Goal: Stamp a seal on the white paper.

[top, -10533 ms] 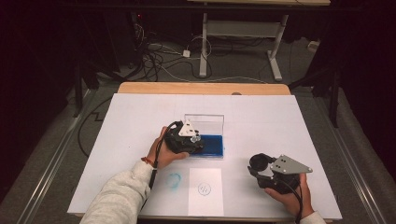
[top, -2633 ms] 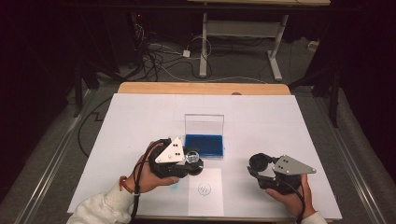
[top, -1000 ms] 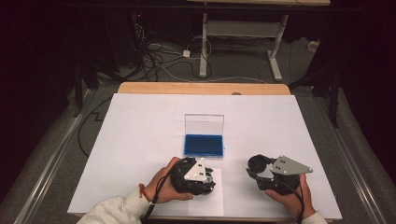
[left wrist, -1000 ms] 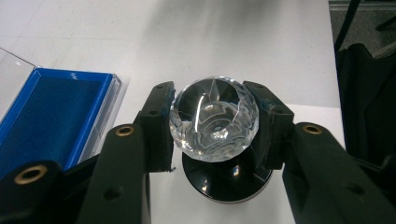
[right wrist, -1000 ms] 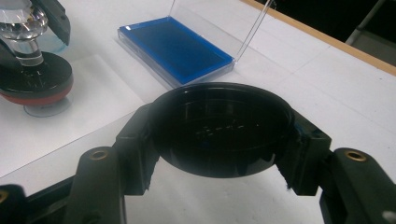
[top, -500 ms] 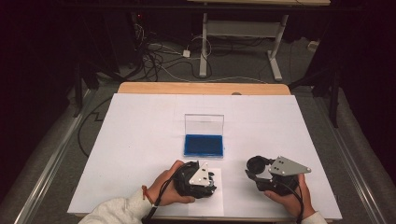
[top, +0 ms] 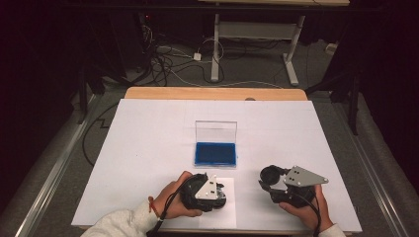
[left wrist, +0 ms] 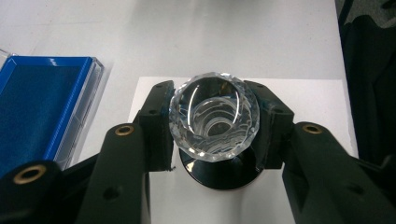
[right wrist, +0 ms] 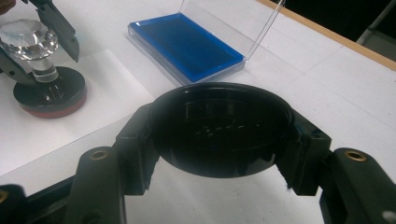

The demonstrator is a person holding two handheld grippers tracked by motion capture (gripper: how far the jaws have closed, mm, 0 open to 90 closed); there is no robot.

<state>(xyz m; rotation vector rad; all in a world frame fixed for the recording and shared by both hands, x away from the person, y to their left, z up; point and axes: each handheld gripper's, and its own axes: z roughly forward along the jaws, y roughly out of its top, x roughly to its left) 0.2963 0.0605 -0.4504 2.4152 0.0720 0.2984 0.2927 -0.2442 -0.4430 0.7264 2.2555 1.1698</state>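
Note:
My left gripper [top: 216, 190] is shut on the clear faceted knob [left wrist: 214, 120] of a stamp. The stamp's black round base [left wrist: 224, 176] sits flat on a small white paper slip [left wrist: 308, 107] near the table's front edge. In the right gripper view the same stamp [right wrist: 41, 70] shows a red underside against the slip. My right gripper [top: 270, 180] is shut on a round black cap [right wrist: 219, 130], held just above the table to the right of the slip.
An open ink pad case [top: 215, 153] with a blue pad and an upright clear lid lies at the table's middle, behind both grippers. White sheeting [top: 148, 133] covers the table. Cables and a desk frame [top: 252, 34] lie beyond the far edge.
The left gripper carried the stamp from the ink pad toward the front edge, then right onto the paper slip. The right gripper with the cap has stayed put.

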